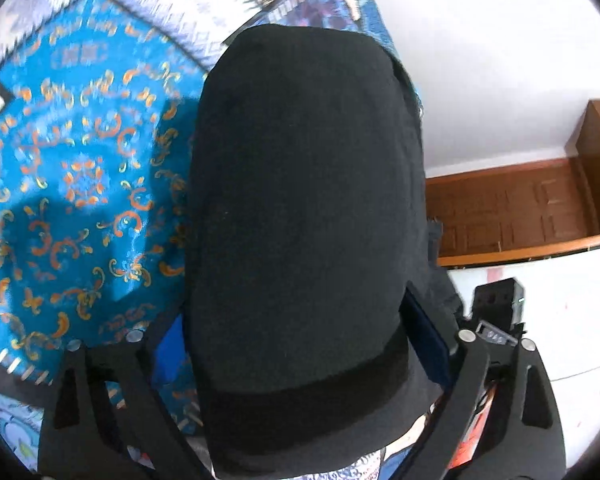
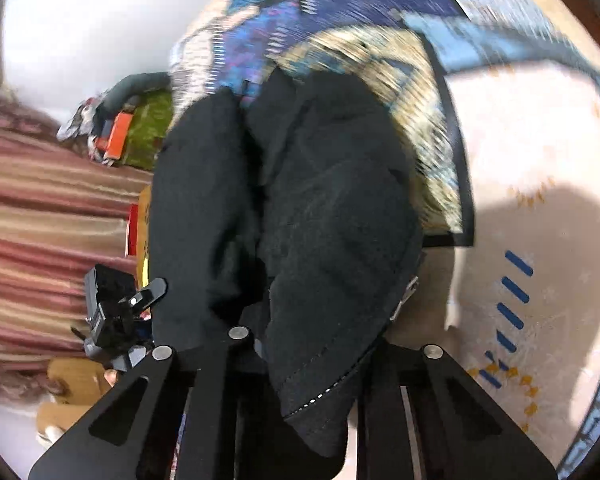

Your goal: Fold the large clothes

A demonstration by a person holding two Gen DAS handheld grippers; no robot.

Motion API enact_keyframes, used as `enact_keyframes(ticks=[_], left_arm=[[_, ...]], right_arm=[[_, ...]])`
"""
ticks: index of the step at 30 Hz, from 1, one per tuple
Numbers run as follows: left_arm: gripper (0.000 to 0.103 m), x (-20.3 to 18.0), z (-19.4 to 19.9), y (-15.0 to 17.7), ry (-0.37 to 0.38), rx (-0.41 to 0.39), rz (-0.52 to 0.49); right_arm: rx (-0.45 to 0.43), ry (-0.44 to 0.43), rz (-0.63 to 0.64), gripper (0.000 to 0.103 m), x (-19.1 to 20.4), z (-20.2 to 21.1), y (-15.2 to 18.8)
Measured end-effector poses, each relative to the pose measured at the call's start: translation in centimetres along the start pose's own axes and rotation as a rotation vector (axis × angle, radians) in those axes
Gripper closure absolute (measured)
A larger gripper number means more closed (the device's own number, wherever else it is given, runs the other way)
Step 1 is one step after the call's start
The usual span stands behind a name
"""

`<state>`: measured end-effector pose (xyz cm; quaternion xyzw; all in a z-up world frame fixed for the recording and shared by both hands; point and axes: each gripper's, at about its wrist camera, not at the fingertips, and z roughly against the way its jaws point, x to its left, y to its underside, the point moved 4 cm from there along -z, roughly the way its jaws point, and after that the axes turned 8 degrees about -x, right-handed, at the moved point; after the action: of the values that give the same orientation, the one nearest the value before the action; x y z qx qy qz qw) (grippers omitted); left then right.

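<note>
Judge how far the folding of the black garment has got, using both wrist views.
Done: nothing looks neatly folded. In hand: the black garment is bunched, the right gripper shut on it; it drapes between the open left gripper fingers. Left: laying it flat on the blue bedspread and folding.

No readable text anywhere (the blue bedspread (image 1: 80,168) bears only blurred ornamental marks).

Garment (image 1: 300,200) draped between left gripper (image 1: 300,340) fingers, on patterned bedcover (image 1: 72,168), wooden headboard (image 1: 508,208) right.
</note>
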<state>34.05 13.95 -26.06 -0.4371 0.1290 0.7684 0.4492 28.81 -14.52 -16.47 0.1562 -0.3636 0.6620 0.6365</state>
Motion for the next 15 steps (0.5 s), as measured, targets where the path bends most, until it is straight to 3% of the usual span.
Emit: enact_keyframes(ticks=[3, 9, 15], left_arm=[[0.015, -1.5, 2.0, 0.0, 0.001, -0.019, -0.025], [0.02, -5.4, 7.6, -1.7, -0.004, -0.135, -0.159], [0.022, -8.9, 12.6, -6.0, -0.005, -0.228, -0.251]], right_arm=[[-0.022, -0.004, 0.063, 0.091, 2.6, 1.1, -0.1], [-0.068, -0.018, 0.145, 0.091, 7.1, 1.9, -0.6], [-0.132, -0.059, 0.207, 0.091, 12.7, -0.1, -3.1]])
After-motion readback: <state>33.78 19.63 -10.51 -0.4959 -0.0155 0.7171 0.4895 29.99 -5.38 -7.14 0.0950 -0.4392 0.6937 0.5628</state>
